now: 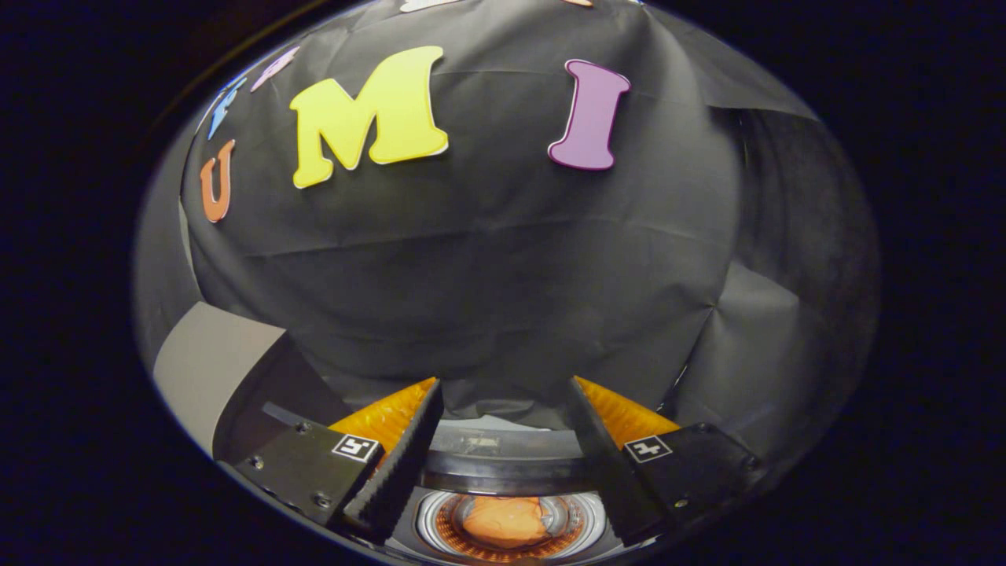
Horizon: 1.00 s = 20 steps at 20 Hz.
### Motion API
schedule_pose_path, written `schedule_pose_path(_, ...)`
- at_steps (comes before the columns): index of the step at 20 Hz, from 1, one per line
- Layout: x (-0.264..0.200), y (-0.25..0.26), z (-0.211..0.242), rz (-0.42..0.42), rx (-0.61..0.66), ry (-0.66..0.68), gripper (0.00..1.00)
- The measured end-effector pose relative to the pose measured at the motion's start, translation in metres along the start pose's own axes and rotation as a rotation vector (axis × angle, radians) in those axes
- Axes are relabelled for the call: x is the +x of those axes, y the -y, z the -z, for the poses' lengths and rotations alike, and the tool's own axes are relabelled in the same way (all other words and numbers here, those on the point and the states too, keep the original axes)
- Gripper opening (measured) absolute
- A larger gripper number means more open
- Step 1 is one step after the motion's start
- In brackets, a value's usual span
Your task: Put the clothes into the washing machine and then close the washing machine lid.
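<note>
Off to my left lies a grey tabletop [206,363], bare where I can see it. My claw [503,393] is spread wide, the left finger and the right finger well apart with nothing between them, hanging above the washing machine [503,479]. Down between the fingers I look into its drum [511,525], and an orange garment [507,520] lies bunched at the bottom, so I judge the loading done. The raised lid [499,440], I think, is the dark band just beyond the drum's mouth, though I cannot tell its hinge or edge for sure. To close it well, I should hook its upper edge and draw it down evenly, keeping my fingers clear of the mouth.
</note>
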<state>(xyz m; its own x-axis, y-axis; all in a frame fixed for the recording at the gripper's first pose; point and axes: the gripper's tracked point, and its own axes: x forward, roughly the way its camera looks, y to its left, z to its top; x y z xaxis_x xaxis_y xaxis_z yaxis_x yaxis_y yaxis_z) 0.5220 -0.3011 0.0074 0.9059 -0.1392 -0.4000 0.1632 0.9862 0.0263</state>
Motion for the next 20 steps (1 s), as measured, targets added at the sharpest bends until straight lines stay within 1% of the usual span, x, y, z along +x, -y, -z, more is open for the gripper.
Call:
schedule_pose_path(10, -0.036, 0.0, 0.03, 0.014, 0.002, 0.132, 0.98)
schedule_pose_path(15, -0.049, -0.002, 0.048, 0.017, 0.002, 0.169, 0.98)
schedule_pose_path(20, -0.063, 0.001, 0.079, 0.017, 0.005, 0.184, 0.98)
